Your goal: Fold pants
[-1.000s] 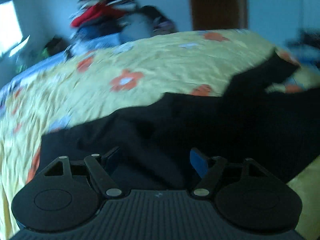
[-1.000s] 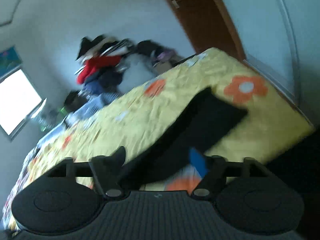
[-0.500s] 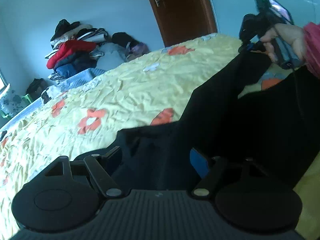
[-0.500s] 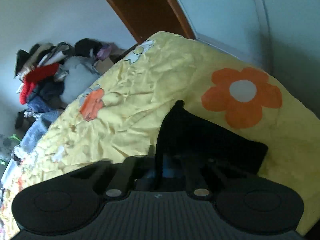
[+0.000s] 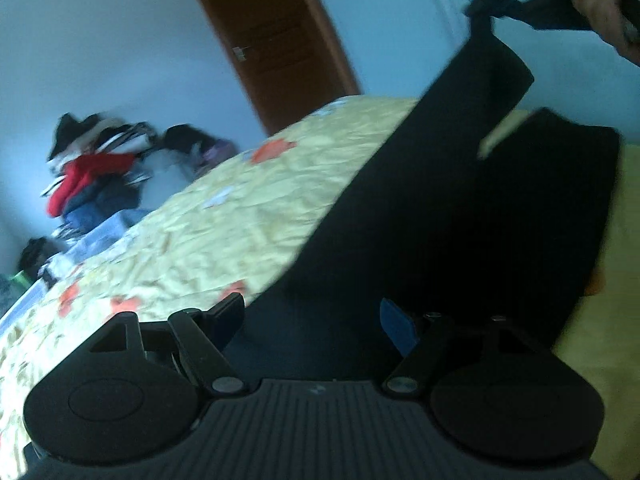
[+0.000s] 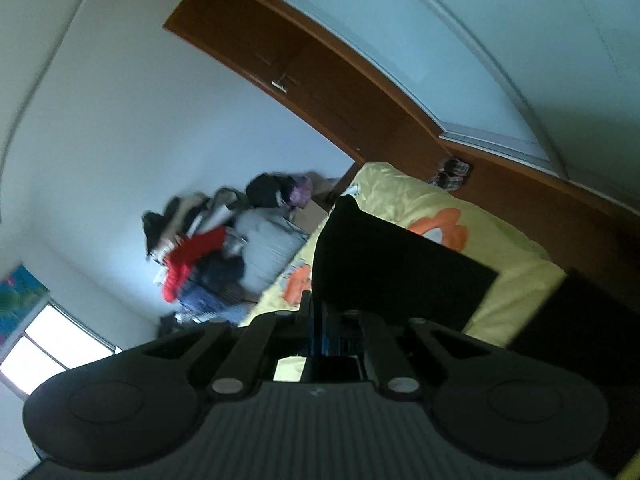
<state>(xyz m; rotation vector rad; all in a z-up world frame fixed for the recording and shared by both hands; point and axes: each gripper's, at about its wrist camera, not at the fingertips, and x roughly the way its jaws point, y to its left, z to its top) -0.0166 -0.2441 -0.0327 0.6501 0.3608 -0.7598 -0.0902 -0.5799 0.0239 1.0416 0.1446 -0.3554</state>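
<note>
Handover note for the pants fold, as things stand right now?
Right gripper: shut on the end of one leg of the black pants, lifted clear of the bed; the person's hand shows at top right of the left wrist view.
Left gripper: open, holding nothing, over the pants' near end.
Pants: the other leg and near part lie on the yellow flowered bedspread.
Done: one leg end picked up.
Left: no fold laid yet; probably carry the lifted leg over, grip with the left gripper, then flatten.
</note>
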